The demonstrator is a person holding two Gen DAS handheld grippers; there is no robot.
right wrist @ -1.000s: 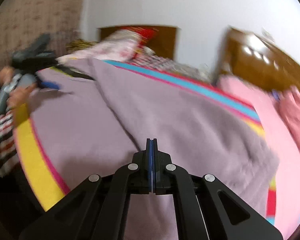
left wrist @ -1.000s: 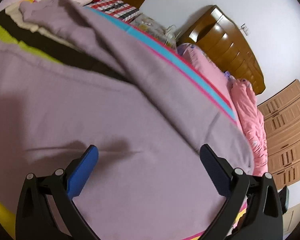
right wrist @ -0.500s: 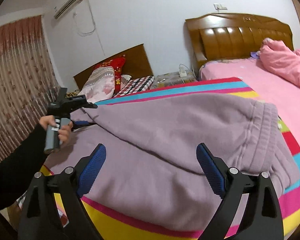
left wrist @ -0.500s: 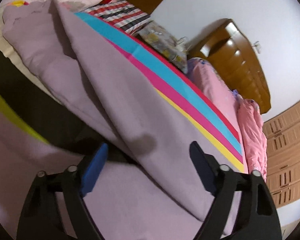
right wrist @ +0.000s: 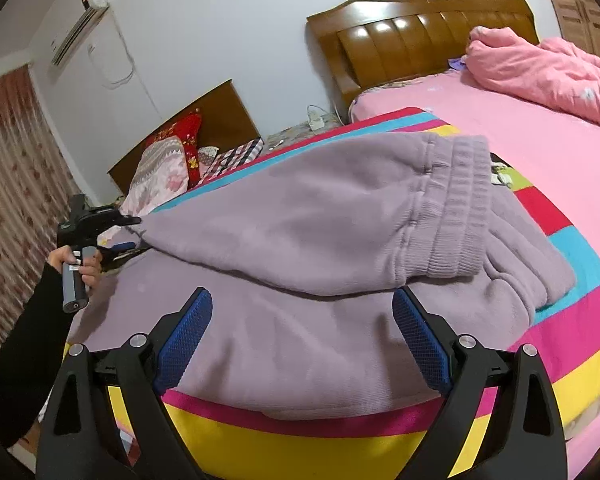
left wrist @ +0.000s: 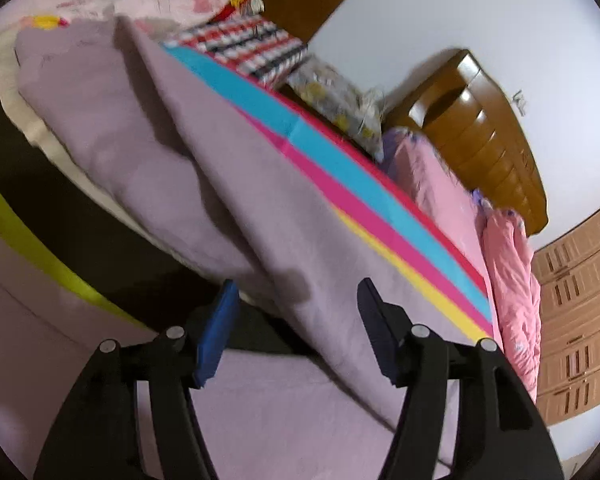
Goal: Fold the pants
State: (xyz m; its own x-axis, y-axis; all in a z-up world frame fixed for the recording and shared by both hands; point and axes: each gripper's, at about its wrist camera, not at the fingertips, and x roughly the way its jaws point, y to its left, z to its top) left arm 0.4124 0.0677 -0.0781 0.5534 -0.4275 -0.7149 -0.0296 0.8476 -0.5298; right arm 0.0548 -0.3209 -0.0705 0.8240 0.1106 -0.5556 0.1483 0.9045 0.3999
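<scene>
From the left wrist view, the left gripper (left wrist: 296, 320) hangs over the near part of a bed, its jaws closing, the blue ribbed pads (left wrist: 216, 328) not yet pressing on anything, though a soft fold of the pants (left wrist: 220, 184) runs up between them. The pants are mauve fleece, thick and slightly fuzzy, lying in long rounded folds over a bedspread (left wrist: 340, 184) with flat bands of blue, pink and yellow. A dark gap shows to the left under the lifted fold, with a lime-yellow band beside it. Far off stand a glossy, ribbed wooden headboard (left wrist: 480, 136), a pink quilt (left wrist: 508, 264) bunched on a pink sheet, and a checked pillow (left wrist: 256, 48). From the right wrist view, the right gripper (right wrist: 300, 340) stands wide open just above the near edge of the pants (right wrist: 300, 232), its blue mesh-textured pads (right wrist: 184, 340) apart and holding nothing. Here the pants lie spread across the striped bedspread (right wrist: 300, 452), one layer doubled over the other, with the thick ribbed waistband (right wrist: 452, 208) curving down on the right. At the far left a hand (right wrist: 76, 264) in a black sleeve (right wrist: 24, 352) grips the grey handle of the left gripper (right wrist: 128, 236), whose black fingers reach the tapering far end of the pants; I cannot tell from here whether they touch it. A patterned curtain (right wrist: 16, 184) hangs far left.
</scene>
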